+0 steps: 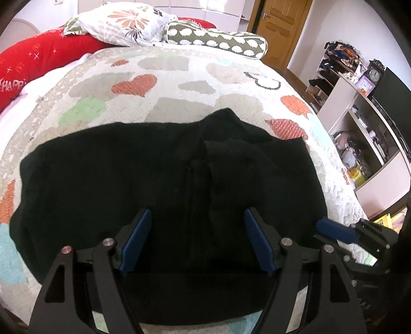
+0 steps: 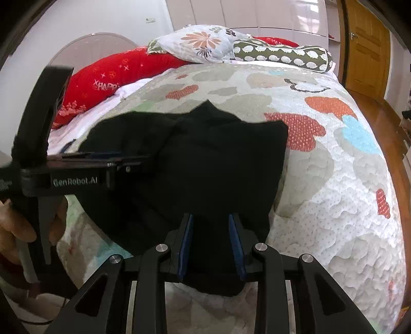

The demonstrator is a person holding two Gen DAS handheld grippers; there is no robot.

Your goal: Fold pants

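Pants (image 1: 128, 179) folded, flat on bed (image 1: 231, 77). Left tool (image 1: 197, 218) apart above cloth. Right tool (image 2: 210, 223) parted, nothing clamped.

A bedroom in a home; a bed (image 1: 77, 84) covered with a quilted heart-print spread fills the view, with a floral pillow (image 1: 128, 23), a spotted bolster (image 1: 218, 38) and a long red cushion (image 1: 38, 61) piled at its head. A wooden door (image 1: 277, 28) stands beyond; cluttered shelves (image 1: 359, 123) bearing a small clock (image 1: 374, 75) line one wall.
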